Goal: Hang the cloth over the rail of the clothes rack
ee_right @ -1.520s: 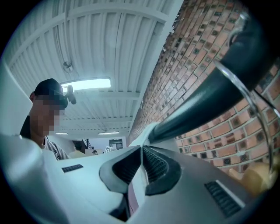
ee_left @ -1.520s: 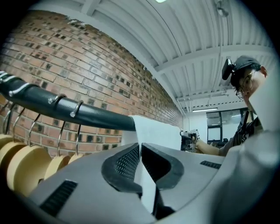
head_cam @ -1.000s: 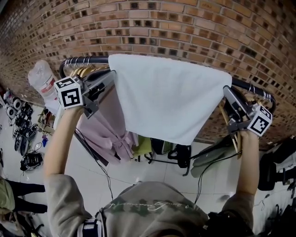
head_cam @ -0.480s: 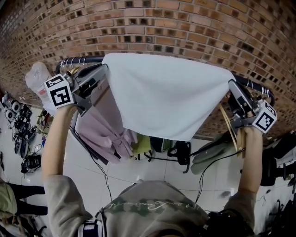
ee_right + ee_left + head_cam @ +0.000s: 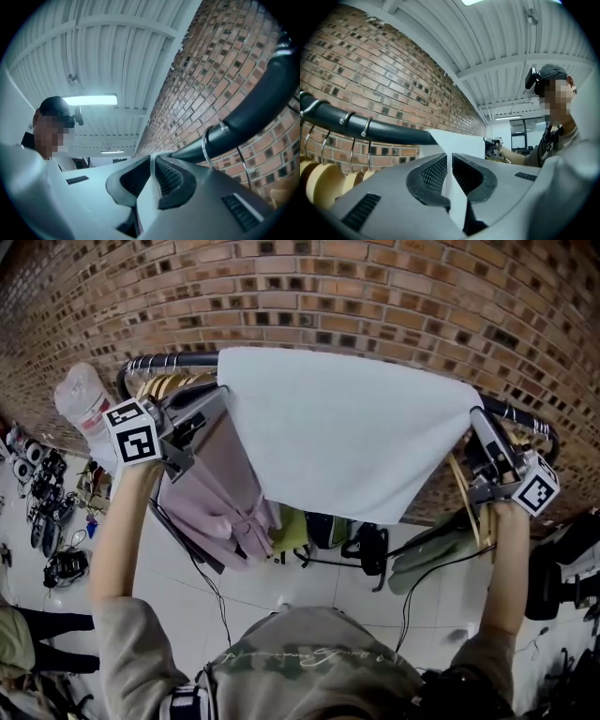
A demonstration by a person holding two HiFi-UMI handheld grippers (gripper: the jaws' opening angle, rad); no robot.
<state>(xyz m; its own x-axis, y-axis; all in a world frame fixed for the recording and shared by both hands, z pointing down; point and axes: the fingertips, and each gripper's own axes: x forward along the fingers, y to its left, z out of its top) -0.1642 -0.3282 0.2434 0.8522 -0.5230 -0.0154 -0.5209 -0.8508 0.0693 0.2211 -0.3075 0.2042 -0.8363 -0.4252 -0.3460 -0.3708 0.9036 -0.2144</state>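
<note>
A white cloth [image 5: 347, 432] is stretched flat between my two grippers, with its top edge level with the black rail [image 5: 173, 360] of the clothes rack. It hides the middle of the rail, and I cannot tell whether it rests on it. My left gripper [image 5: 217, 395] is shut on the cloth's upper left corner. In the left gripper view the cloth [image 5: 461, 143] stands pinched between the pads of the left gripper [image 5: 450, 164], beside the rail [image 5: 370, 129]. My right gripper [image 5: 473, 420] is shut on the upper right corner. In the right gripper view, a thin cloth edge [image 5: 144, 199] runs between the shut jaws of the right gripper [image 5: 152, 164], just below the rail [image 5: 253, 108].
Wooden hangers [image 5: 173, 382] and a pink garment [image 5: 220, 502] hang at the rail's left end, and more hangers [image 5: 469, 498] hang at its right end. A brick wall [image 5: 375, 296] stands close behind. Bags and cables lie on the floor below, and a white plastic bag [image 5: 82, 399] hangs at far left.
The cloth and both grippers have risen slightly toward the rail. Both grips are unchanged and the cloth stays taut.
</note>
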